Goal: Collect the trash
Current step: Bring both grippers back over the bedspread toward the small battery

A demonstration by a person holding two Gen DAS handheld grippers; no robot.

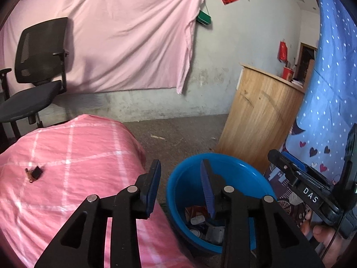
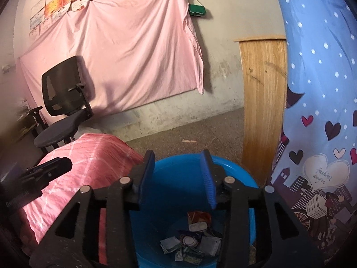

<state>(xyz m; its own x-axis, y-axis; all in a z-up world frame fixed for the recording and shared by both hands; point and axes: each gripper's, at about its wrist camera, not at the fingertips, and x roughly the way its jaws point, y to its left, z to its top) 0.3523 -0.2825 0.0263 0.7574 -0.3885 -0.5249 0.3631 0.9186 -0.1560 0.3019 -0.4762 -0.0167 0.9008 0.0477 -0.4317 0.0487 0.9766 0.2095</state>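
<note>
A blue bucket [image 1: 178,192] [image 2: 169,192] stands on the floor beside a table under a pink checked cloth [image 1: 73,160] [image 2: 93,156]. Several crumpled wrappers and packets [image 1: 200,223] [image 2: 194,241] lie at its bottom. My left gripper [image 1: 181,185] hovers open over the bucket's left rim with nothing between its fingers. My right gripper [image 2: 178,178] hangs open above the bucket's mouth, also empty; it shows in the left wrist view [image 1: 312,189] held by a hand. A small dark piece of trash [image 1: 35,172] lies on the pink cloth at the left.
A black office chair [image 1: 38,71] [image 2: 64,102] stands behind the table. A wooden cabinet [image 1: 258,116] [image 2: 263,102] stands right of the bucket, next to a blue patterned cloth [image 1: 330,89] [image 2: 321,89]. A pink sheet [image 1: 111,33] hangs on the wall.
</note>
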